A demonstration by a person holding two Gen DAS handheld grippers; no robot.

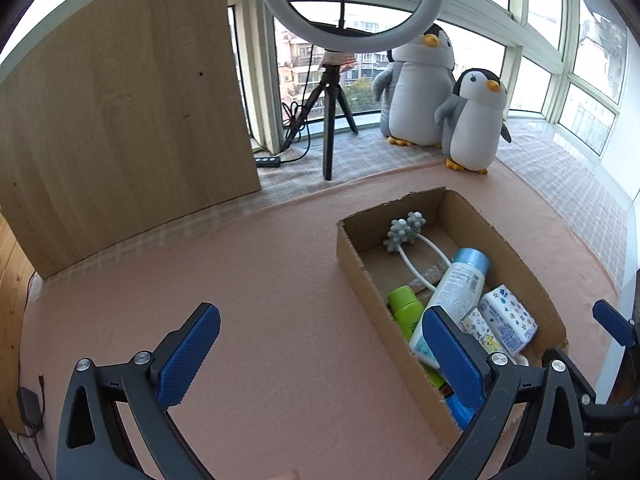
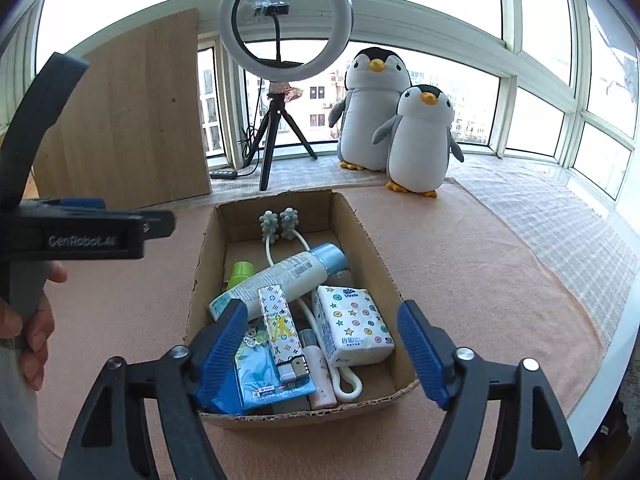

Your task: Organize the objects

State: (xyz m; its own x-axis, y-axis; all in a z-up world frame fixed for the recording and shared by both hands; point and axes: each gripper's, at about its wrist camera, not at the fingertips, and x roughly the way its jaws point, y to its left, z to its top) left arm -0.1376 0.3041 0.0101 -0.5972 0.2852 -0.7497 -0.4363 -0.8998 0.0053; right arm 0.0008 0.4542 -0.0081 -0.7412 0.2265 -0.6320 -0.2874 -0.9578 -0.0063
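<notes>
green bottle (image 2: 240,273): only cap and shoulder show, body hidden under white spray bottle (image 2: 280,280)
massager (image 2: 280,222): white cord runs under the spray bottle and tissue pack (image 2: 352,326), middle hidden
small pink bottle (image 2: 320,376): label too small to read
blue packet (image 2: 256,376): left part behind right gripper's finger (image 2: 222,350)
box (image 1: 400,344): near right corner covered by left gripper's finger (image 1: 452,356) in left wrist view
person's hand (image 2: 34,332): cut off by left edge
ring light (image 1: 352,4): top cropped in left wrist view
</notes>
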